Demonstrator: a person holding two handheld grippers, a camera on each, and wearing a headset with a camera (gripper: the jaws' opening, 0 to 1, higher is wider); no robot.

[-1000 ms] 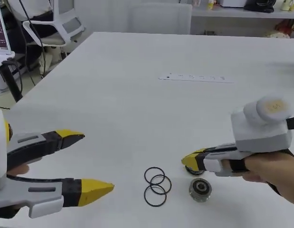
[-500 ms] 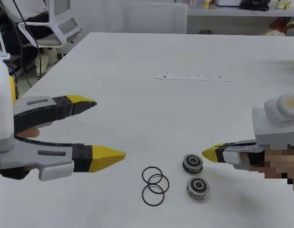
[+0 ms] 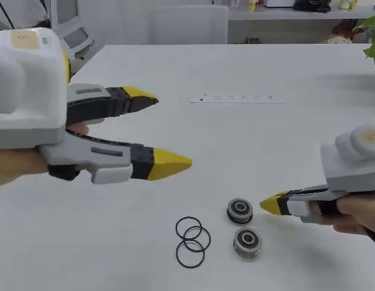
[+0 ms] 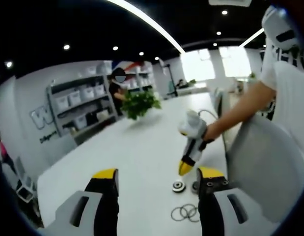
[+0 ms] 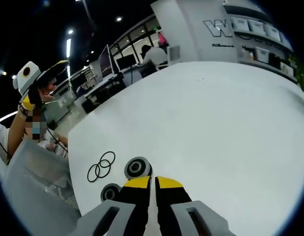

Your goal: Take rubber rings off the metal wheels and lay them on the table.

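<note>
Two wheels lie flat on the bench (image 3: 235,139), the far wheel (image 3: 240,210) and the near wheel (image 3: 247,241), each with a dark hub; whether either carries a ring cannot be told. Right claw (image 3: 269,203), jaws pressed together, points at the far wheel from just right of it and is the nearer hand. Left claw (image 3: 170,130), spread wide, hangs well left of it. Three loose black rings (image 3: 190,237) overlap near its left.

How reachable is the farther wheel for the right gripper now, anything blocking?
Probably yes. The right gripper sits just beside the farther wheel, nothing between them but bare table. Its jaws are shut, so they would need opening first.
</note>
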